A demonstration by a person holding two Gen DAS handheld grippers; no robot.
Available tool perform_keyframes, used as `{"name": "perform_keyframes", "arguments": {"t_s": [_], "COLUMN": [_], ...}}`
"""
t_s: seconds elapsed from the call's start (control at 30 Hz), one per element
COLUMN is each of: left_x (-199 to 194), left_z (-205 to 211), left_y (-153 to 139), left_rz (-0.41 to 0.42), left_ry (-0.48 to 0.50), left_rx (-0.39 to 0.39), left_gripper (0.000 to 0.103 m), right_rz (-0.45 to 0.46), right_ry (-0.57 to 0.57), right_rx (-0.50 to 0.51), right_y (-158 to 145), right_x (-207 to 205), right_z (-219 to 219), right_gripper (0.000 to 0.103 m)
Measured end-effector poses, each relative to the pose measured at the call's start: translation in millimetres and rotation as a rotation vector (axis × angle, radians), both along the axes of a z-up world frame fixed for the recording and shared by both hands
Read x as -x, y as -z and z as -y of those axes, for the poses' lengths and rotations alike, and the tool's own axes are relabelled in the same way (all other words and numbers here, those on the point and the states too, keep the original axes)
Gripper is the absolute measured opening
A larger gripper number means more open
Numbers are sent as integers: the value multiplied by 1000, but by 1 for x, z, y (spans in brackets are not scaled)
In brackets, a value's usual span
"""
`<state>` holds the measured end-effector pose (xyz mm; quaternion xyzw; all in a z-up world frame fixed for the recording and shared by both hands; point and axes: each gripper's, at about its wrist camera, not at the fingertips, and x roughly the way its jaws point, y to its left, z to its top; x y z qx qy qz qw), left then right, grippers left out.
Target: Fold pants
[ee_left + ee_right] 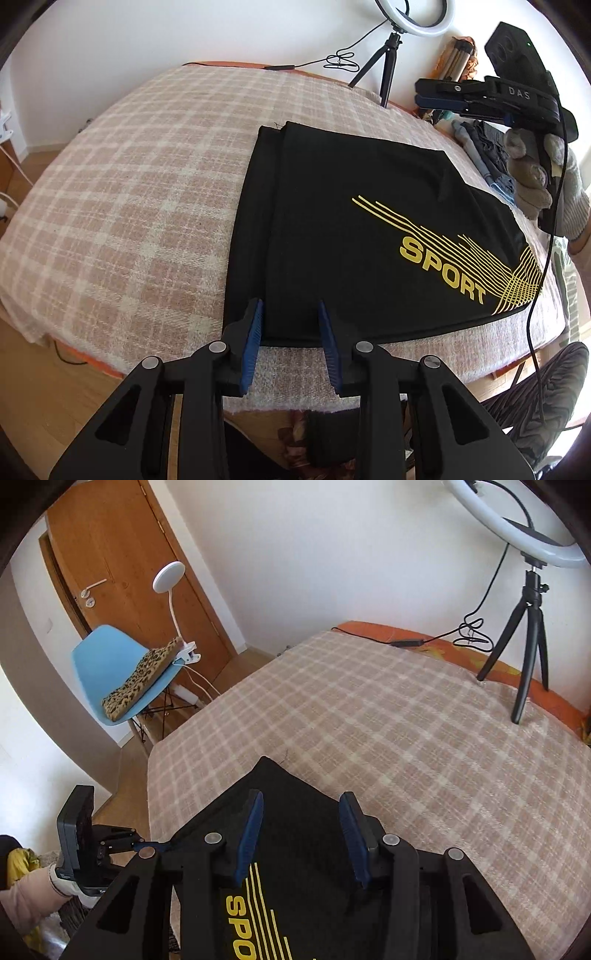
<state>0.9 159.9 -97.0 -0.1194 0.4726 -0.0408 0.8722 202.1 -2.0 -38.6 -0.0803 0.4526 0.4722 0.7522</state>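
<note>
Black pants with a yellow SPORT print lie folded flat on the checked blanket; they also show in the right wrist view. My left gripper is open and empty, its fingers over the near edge of the pants. My right gripper is open and empty, raised above the pants near the print. From the left wrist view the right gripper hangs in the air above the far right side of the pants. The left gripper shows at the lower left of the right wrist view.
A ring light on a black tripod stands on the bed's far side, its cable lying along the orange edge. Other clothes are piled at the bed's right. A blue chair with a clip lamp stands by the door.
</note>
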Motion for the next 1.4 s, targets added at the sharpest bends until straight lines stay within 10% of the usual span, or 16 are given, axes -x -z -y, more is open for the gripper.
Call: {"name": "perform_keyframes", "arguments": {"t_s": [0.4,0.63,1.27,1.4], "left_x": [4,5,15,18], "left_z": [-5,-9,-34,-38], "left_y": [1,0,-1,-4], "left_rz": [27,41,38,24], "left_ry": [0,-17,-76,-98], "left_rx": [15,56,54,48], "left_gripper": [7,4,3,7], "right_rz": [-5,44,82,39], "right_ry": [-227,-250,-213,-179], "right_rx": [174,160,159,108], "right_y": [66,65,70,57], "right_x": [-10,-1,3,-1], "right_z": [-116,-116,-156,-141], "right_gripper": [45,0,0,13]}}
